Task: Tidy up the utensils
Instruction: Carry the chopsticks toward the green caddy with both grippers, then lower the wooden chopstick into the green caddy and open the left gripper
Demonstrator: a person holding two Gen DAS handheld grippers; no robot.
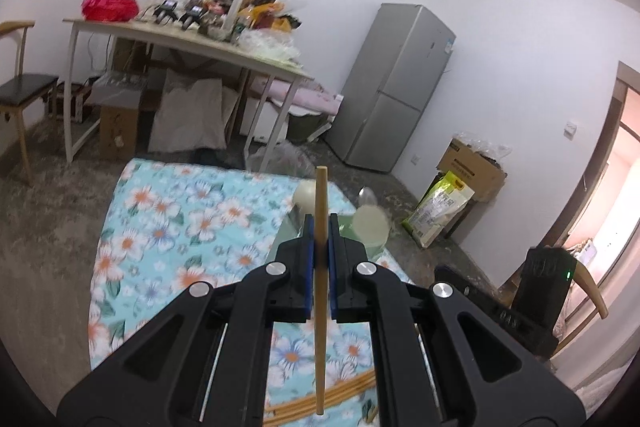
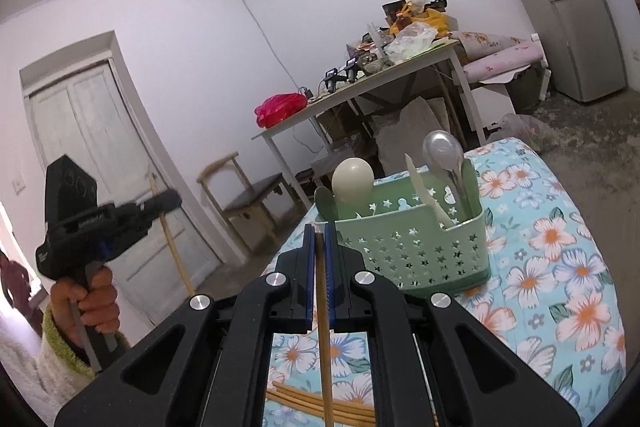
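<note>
- Wooden chopstick [image 1: 321, 267] is clamped in the closed left claw [image 1: 320, 231]; another chopstick [image 2: 323, 327] is pinched by the closed right claw [image 2: 319, 239].
- Ahead of the right claw, spoons [image 2: 442, 151] already stand in the green basket [image 2: 420, 247].
- Below it, loose chopsticks [image 2: 320, 401] remain unsorted on the flowered surface [image 2: 560, 267].

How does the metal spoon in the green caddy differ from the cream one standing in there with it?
The silver metal spoon has an elongated oval bowl and stands toward the right of the pale green star-perforated plastic caddy; the cream plastic spoon has a rounder, matte bowl and stands toward the left. The metal one is shiny and reaches higher. Both stand bowl-up.
</note>
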